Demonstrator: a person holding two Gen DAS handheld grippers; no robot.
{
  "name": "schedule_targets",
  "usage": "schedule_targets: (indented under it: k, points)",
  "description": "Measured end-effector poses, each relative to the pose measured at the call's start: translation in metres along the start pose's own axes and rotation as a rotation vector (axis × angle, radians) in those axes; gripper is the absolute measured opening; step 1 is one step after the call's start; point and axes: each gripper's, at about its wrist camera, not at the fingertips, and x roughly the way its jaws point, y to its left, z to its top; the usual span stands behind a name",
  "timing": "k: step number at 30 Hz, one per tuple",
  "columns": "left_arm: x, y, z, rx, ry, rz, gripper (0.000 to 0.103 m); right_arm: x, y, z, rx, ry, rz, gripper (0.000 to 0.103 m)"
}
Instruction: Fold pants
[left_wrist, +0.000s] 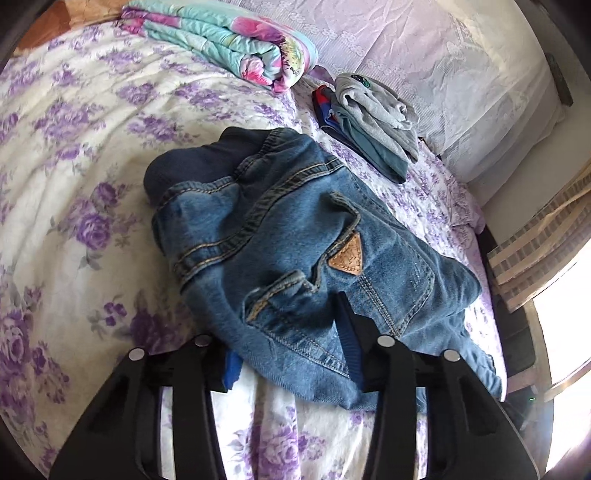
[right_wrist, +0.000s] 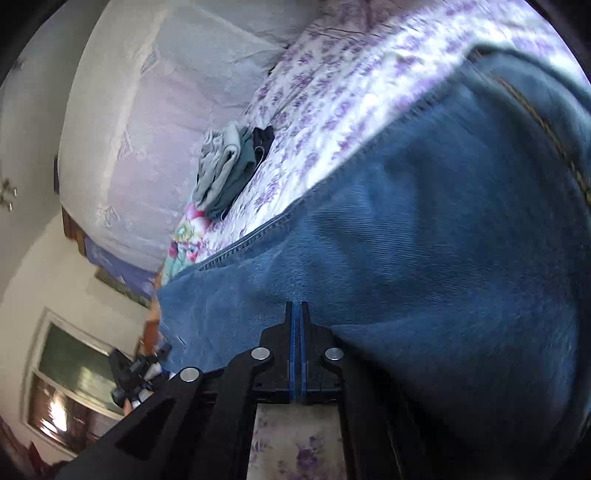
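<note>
A pair of blue denim jeans (left_wrist: 295, 236) lies bunched on the floral bedspread, back pocket with a tan triangular patch facing up. My left gripper (left_wrist: 284, 347) is open just over the jeans' near edge, one finger (left_wrist: 345, 332) resting on the denim, the other at the left beside it. In the right wrist view the jeans (right_wrist: 424, 240) fill the frame, lifted and blurred. My right gripper (right_wrist: 297, 310) is shut on a fold of the denim.
A stack of folded clothes (left_wrist: 373, 122) with a grey garment on top sits behind the jeans, also in the right wrist view (right_wrist: 221, 170). A rolled floral quilt (left_wrist: 229, 40) lies at the back. Pillows (left_wrist: 461, 74) line the bed head. The bed edge runs along the right.
</note>
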Motion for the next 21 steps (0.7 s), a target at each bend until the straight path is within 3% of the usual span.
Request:
schedule_targets:
  k: [2,6,9,12,13,16,18,20,21]
  points:
    - [0.001,0.003,0.0,-0.016,0.0,-0.011,0.045,-0.001,-0.006,-0.002,0.023,-0.015,0.029,0.0]
    - [0.003,0.016,0.007,-0.106,0.003,-0.082,0.045,-0.001,0.003,-0.008,-0.061,-0.031,-0.002,0.002]
    - [0.003,0.025,0.014,-0.172,0.01,-0.149,0.039,-0.002,-0.002,-0.006,-0.008,-0.022,0.03,0.002]
    - [-0.003,0.019,0.016,-0.14,-0.016,-0.157,0.017,-0.008,-0.006,-0.002,0.071,-0.011,0.098,0.003]
    - [-0.011,0.009,0.016,-0.103,-0.04,-0.153,0.016,-0.015,-0.001,0.0,0.063,-0.032,0.136,0.002]
    - [-0.038,-0.021,0.021,0.007,-0.111,-0.154,0.015,-0.05,0.048,0.014,-0.203,-0.149,0.112,0.0]
    - [-0.051,-0.04,0.034,0.044,-0.138,-0.169,0.014,-0.07,0.073,0.028,-0.295,-0.217,0.129,0.0]
    - [-0.051,-0.06,0.053,0.084,-0.139,-0.159,0.014,-0.075,0.086,0.048,-0.318,-0.219,0.117,0.0]
    - [-0.049,-0.065,0.058,0.093,-0.142,-0.146,0.014,-0.072,0.088,0.054,-0.308,-0.19,0.107,0.005]
